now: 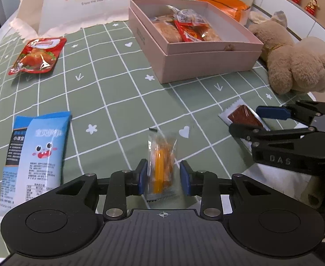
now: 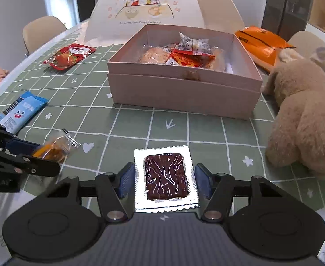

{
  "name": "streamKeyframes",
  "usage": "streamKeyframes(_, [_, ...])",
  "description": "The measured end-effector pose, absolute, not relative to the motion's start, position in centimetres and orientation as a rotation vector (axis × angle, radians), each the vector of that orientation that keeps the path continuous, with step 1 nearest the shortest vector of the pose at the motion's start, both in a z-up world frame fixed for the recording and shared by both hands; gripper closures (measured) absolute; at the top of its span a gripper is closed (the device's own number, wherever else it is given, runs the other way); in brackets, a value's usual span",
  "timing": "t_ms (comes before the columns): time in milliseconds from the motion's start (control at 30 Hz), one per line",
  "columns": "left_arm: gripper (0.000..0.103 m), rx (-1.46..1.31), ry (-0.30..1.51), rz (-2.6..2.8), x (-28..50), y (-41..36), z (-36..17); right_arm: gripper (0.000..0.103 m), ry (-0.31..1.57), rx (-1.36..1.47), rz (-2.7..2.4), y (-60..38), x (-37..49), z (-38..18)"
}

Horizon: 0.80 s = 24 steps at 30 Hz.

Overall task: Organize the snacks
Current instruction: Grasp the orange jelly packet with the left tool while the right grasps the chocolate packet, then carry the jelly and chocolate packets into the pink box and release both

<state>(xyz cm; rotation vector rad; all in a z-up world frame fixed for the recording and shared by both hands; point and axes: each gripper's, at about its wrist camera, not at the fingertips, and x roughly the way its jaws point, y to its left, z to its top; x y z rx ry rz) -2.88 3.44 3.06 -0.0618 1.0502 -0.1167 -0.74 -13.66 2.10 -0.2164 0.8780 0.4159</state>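
A pink box (image 1: 206, 62) (image 2: 180, 93) holds several wrapped snacks. My left gripper (image 1: 163, 178) is open, its pads on either side of a clear packet with an orange snack (image 1: 162, 166) lying on the green checked cloth; the packet also shows in the right wrist view (image 2: 55, 149). My right gripper (image 2: 164, 180) is open, its pads on either side of a silver packet with a dark brown square snack (image 2: 165, 176), also in the left wrist view (image 1: 243, 115). Both packets lie on the table.
A blue snack bag (image 1: 34, 155) (image 2: 18, 113) lies at the left. A red chicken packet (image 1: 38, 55) (image 2: 70, 57) lies far left. An orange bag (image 1: 224, 4) (image 2: 260, 44) and a beige plush toy (image 1: 295, 64) (image 2: 304, 119) sit right of the box. A white food cover (image 2: 153, 8) stands behind.
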Motion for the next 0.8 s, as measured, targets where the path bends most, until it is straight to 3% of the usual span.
streamKeyframes(800, [0.068,-0.107,1.031,-0.130,-2.3,3.7,2.9,0.047,0.908,-0.163,0.408,-15.7,-3.4,4.2])
